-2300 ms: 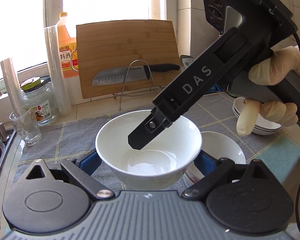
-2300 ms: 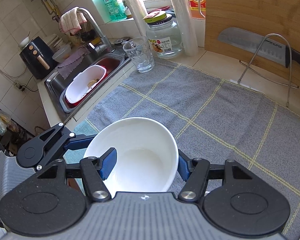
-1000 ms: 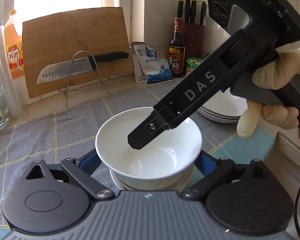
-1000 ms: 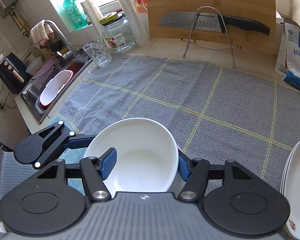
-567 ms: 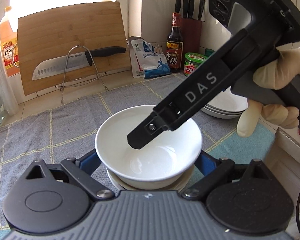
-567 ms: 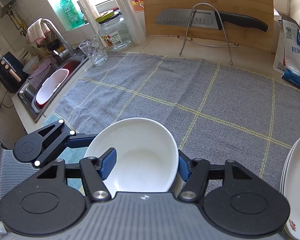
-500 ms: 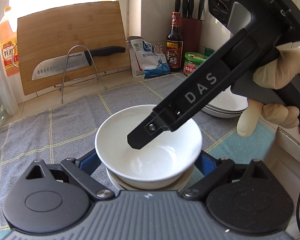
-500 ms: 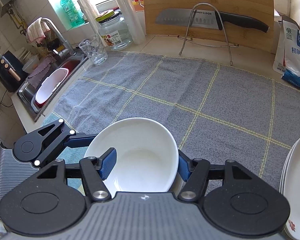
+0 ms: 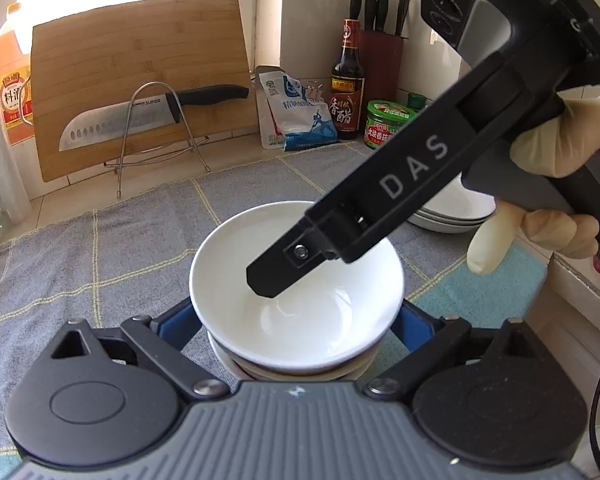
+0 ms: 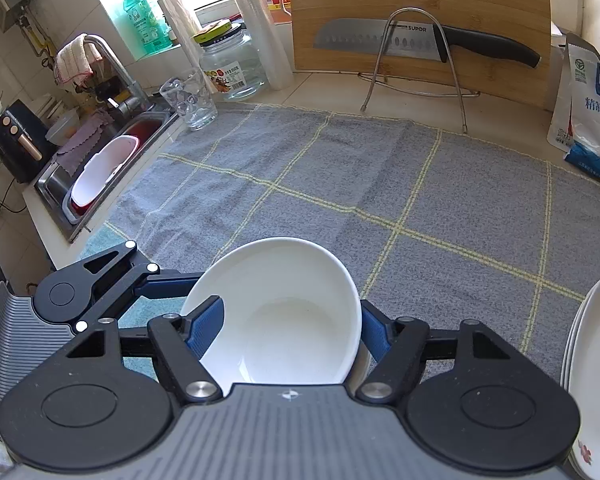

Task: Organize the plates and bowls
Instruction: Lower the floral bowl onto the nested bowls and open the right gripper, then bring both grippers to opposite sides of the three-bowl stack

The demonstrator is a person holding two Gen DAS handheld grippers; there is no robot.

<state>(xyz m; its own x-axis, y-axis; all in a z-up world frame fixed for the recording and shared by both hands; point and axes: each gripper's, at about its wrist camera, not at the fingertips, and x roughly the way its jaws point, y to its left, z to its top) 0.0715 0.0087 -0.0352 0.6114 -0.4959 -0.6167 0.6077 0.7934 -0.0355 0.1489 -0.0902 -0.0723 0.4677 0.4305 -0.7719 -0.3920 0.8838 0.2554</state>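
I saw the grey towel (image 10: 380, 184) covering most of the counter, with the cutting board (image 9: 140, 76) and knife (image 9: 140, 120) propped at the back. A plate stack (image 10: 592, 368) lay at the right edge of the right wrist view.

The white bowl (image 9: 296, 292) sat nested in a second bowl (image 9: 292, 368), whose rim showed just beneath it. In the left wrist view, my left gripper (image 9: 296, 320) was spread wide, its blue pads at either side of the bowl's outer wall; I could not tell whether they pressed on it.

My right gripper (image 10: 288, 332) was pinching the bowl's near wall: one blue pad (image 10: 206, 326) lay inside the bowl and the other outside it. The left wrist view showed that inner finger (image 9: 284, 268) reaching down over the rim.
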